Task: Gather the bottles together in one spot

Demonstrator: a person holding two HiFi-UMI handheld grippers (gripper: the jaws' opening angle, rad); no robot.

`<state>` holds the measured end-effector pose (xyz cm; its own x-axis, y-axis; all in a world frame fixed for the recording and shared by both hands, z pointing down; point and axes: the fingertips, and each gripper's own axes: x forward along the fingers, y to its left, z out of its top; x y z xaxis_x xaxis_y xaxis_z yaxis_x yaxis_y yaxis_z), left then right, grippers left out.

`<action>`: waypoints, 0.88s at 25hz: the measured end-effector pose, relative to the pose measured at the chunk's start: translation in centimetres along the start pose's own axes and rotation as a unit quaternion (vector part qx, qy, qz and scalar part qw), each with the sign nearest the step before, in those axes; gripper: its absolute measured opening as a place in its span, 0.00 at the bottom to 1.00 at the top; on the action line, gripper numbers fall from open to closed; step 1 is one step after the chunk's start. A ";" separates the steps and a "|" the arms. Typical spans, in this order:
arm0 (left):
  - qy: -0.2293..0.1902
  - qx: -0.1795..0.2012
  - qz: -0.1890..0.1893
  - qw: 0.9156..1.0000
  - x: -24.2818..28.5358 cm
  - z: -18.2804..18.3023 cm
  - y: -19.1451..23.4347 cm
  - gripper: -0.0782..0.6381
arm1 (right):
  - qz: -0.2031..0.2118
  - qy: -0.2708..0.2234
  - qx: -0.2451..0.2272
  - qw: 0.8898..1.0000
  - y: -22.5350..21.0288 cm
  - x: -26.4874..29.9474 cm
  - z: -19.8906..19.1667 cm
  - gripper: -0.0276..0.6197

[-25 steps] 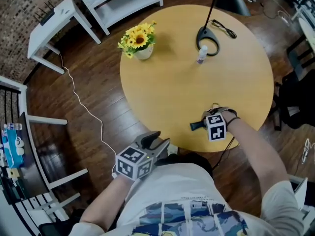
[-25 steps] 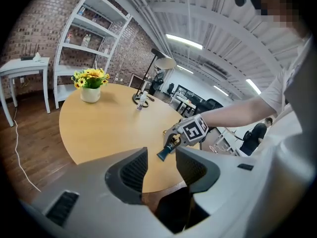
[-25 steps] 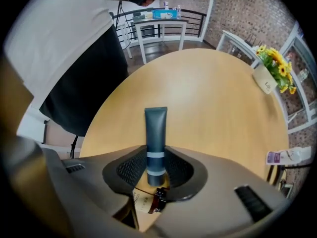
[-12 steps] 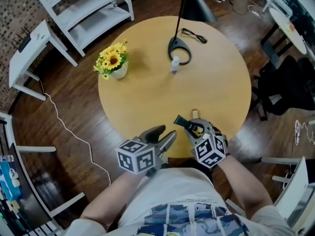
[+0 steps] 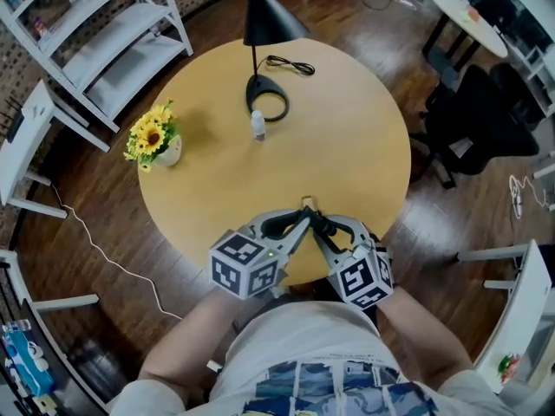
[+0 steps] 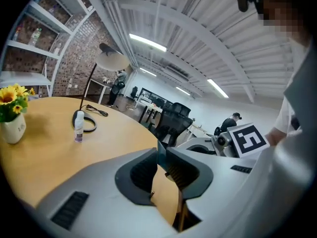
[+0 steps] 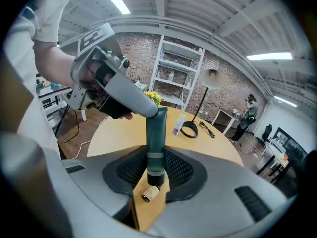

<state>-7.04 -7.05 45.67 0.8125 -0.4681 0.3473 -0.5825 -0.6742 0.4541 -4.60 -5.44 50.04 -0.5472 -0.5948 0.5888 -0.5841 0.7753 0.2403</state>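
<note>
1. Round wooden table (image 5: pixel 347 146) on a dark plank floor. The person stands at its near edge, with both grippers close together over that edge.
2. The right gripper (image 7: pixel 155 155) is clamped on a dark green tube (image 7: pixel 156 133), gripping it near its cap end.
3. The left gripper (image 6: pixel 159 150) meets the tube's flat end. Its jaws have just been closing and are nearly together, with that thin end pinched between them.
4. A small brown bottle (image 7: pixel 150 193) lies on its side on the table just below the tube's cap.
5. Farther out, near the table's middle, a small white bottle (image 5: pixel 257 126) stands upright just beside the ring-shaped base of a black lamp (image 5: pixel 270 22). The lamp's cord is coiled behind the base.
6. A white pot of sunflowers (image 5: pixel 152 135) sits near the table's left edge, well apart from the white bottle.
7. Beyond the table are a white shelf (image 5: pixel 104 42) at the left and a black chair (image 5: pixel 473 120) at the right.
</note>
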 end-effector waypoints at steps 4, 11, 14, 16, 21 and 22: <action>0.015 0.027 -0.009 0.999 2.9 1.1 -1.3 0.17 | 0.006 -0.014 0.008 1.000 -2.6 -0.8 -1.2 0.24; 0.039 0.097 0.035 0.994 6.6 4.6 -1.1 0.16 | 0.045 -0.043 0.028 0.998 -7.1 -0.7 -2.6 0.36; 0.038 0.104 0.070 0.991 8.2 6.5 1.1 0.16 | 0.057 -0.041 0.049 0.996 -9.3 -1.1 -4.2 0.38; 0.037 0.109 0.099 0.988 9.2 7.7 3.1 0.16 | 0.059 -0.041 0.063 0.995 -10.9 -1.6 -5.3 0.38; 0.029 0.107 0.184 0.977 11.8 9.5 9.4 0.16 | 0.061 -0.033 0.098 0.993 -14.5 -3.3 -8.4 0.38; 0.027 0.104 0.199 0.974 12.3 9.7 10.6 0.16 | 0.061 -0.032 0.105 0.992 -15.1 -3.5 -9.0 0.38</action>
<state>-2.99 -25.56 46.80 0.5175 -0.6889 0.5075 -0.8296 -0.5493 0.1004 11.58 -13.16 51.27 -0.6547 -0.5168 0.5516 -0.6192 0.7853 0.0008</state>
